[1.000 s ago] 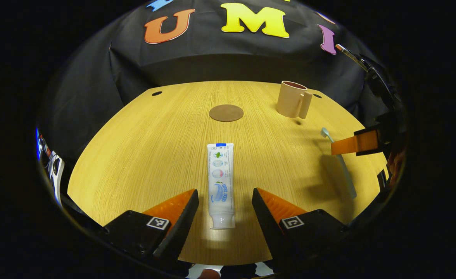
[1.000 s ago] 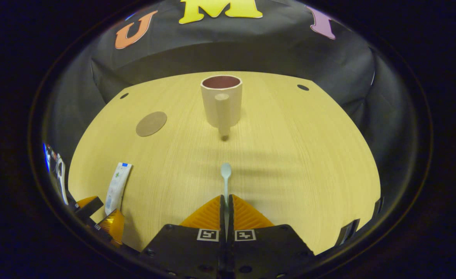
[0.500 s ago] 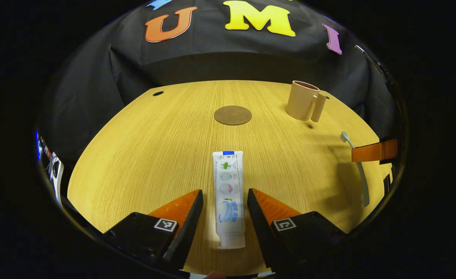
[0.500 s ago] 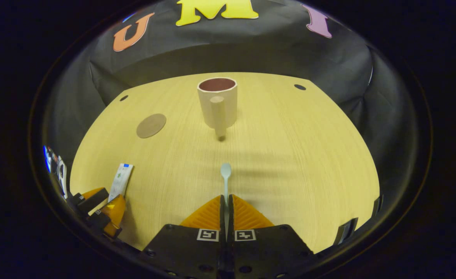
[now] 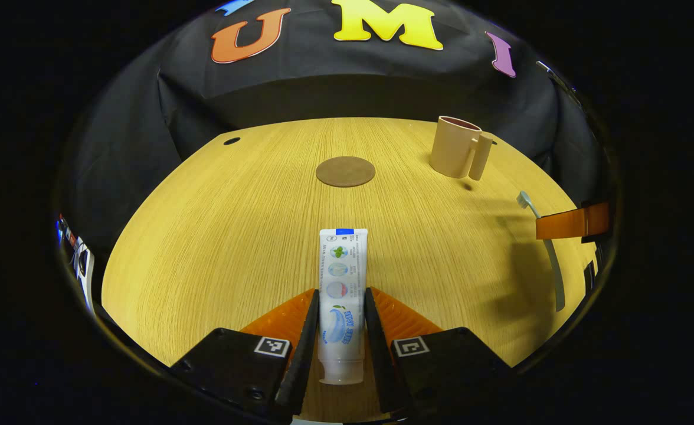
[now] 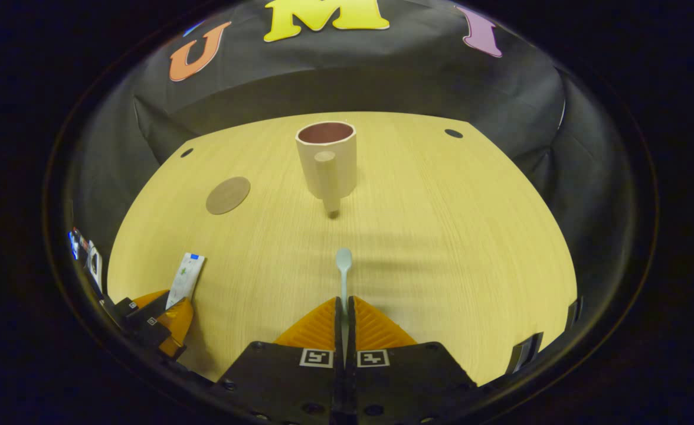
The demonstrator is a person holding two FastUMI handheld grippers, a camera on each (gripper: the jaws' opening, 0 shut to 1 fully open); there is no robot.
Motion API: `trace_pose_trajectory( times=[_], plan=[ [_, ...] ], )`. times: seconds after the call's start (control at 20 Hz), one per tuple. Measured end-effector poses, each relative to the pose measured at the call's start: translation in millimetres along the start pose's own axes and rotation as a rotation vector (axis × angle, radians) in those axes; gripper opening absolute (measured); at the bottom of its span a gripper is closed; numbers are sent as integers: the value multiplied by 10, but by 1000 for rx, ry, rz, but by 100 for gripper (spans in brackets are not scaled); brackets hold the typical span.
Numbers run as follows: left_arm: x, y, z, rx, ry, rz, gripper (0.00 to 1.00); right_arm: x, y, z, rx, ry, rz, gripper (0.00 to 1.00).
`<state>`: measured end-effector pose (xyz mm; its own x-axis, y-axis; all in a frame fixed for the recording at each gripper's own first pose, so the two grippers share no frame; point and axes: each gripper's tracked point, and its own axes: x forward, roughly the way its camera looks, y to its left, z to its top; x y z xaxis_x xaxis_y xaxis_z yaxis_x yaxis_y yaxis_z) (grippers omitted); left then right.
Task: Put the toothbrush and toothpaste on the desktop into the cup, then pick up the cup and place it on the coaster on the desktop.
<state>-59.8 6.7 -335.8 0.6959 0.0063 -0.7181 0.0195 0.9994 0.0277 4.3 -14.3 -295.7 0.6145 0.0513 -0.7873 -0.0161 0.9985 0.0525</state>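
A white toothpaste tube [image 5: 342,295] lies on the wooden desktop [image 5: 229,236], cap toward me, with my left gripper [image 5: 339,301] shut on its lower half. In the right gripper view, my right gripper [image 6: 343,302] is shut on the handle of a pale blue-green toothbrush [image 6: 343,268], whose head points at the beige cup [image 6: 327,159]. The cup stands upright, handle toward me, with a dark red inside. In the left gripper view the cup [image 5: 458,154] stands at the far right and the toothbrush [image 5: 544,248] sits in the right gripper at the right edge. A round brown coaster [image 5: 345,171] lies beyond the tube.
The coaster [image 6: 228,195] shows left of the cup in the right gripper view, with the toothpaste tube [image 6: 185,277] and left gripper [image 6: 158,316] at the lower left. Small dark holes [image 6: 453,133] mark the desktop's far corners. The black cloth wall closes the back.
My left gripper's fingers have closed from wide apart onto the toothpaste tube. The right gripper has kept its hold on the toothbrush and drifted slightly.
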Motion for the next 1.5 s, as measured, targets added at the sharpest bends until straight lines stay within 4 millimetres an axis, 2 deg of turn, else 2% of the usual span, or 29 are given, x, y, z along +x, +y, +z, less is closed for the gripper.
trace_pose_trajectory(
  times=[0.25,0.45,0.7,0.85,1.05,1.3,1.5],
  plan=[
    [-17,38,23,-21,15,8,42,-15,14,38,4,-15,9,0],
    [-130,25,116,-31,-8,-2,39,-72,33,126,4,-50,17,0],
    [-349,-14,517,-33,-103,-21,39,-289,66,302,17,-106,34,0],
    [-493,-40,779,-35,-163,-34,39,-390,79,481,36,-150,48,0],
    [-638,-27,1154,-49,-241,-43,39,-608,131,877,66,-233,86,0],
    [-810,52,1545,-75,-324,-36,39,-805,246,1594,76,-365,163,0],
    [-842,119,1703,-93,-348,-23,39,-726,300,2210,82,-466,199,0]
  ],
)
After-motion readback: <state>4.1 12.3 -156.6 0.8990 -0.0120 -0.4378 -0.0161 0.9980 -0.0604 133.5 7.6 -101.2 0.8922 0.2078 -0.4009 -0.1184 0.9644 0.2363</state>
